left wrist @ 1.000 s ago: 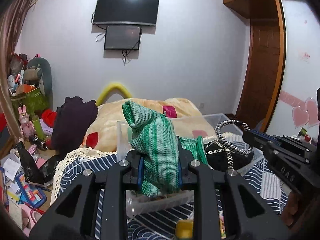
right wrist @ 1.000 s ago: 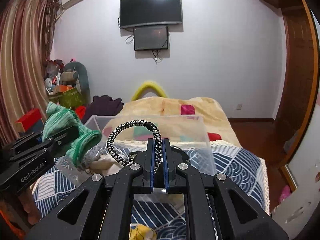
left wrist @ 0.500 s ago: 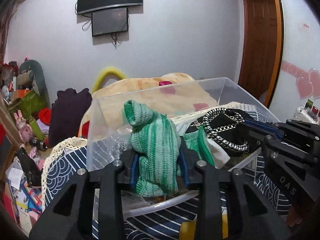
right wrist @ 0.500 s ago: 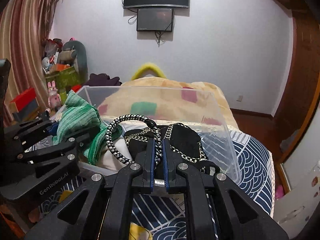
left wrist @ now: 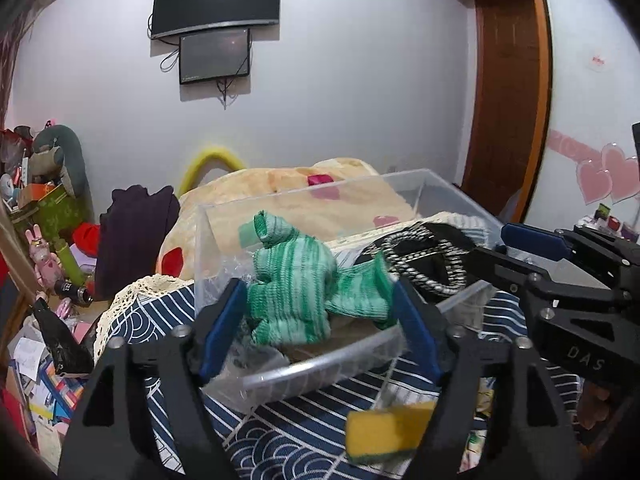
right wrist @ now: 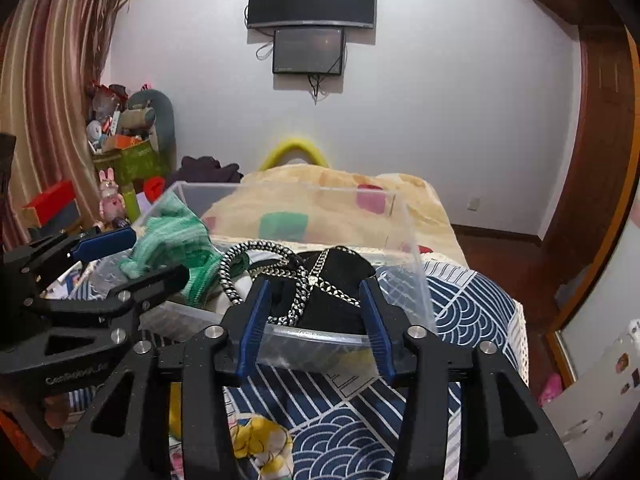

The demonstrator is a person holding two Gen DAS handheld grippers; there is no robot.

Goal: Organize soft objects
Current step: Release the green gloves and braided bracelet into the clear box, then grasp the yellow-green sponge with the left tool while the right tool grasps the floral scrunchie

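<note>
Both tongs gape wide, holding nothing. In the clear box (left wrist: pixel 320 364), the green sock (left wrist: pixel 296 292) lies between the left gripper (left wrist: pixel 320 320) fingers, and the black bag (right wrist: pixel 332 280) between the right gripper (right wrist: pixel 316 320) fingers.

One clear plastic bin (left wrist: pixel 320 364) holds one green knit piece (left wrist: pixel 296 292) and one black bag (right wrist: pixel 336 284) with chain straps. One yellow sponge (left wrist: pixel 384 428) lies nearby. Two screens (right wrist: pixel 310 24) hang on the far wall. Two sets of tongs (left wrist: pixel 316 332), (right wrist: pixel 316 324), both spread wide.

Only readable stuff: "DAS" printed on the right gripper (left wrist: pixel 532 240) body, off to the left gripper's right side. Lettering on the left gripper (right wrist: pixel 132 256) body is too blurry.
</note>
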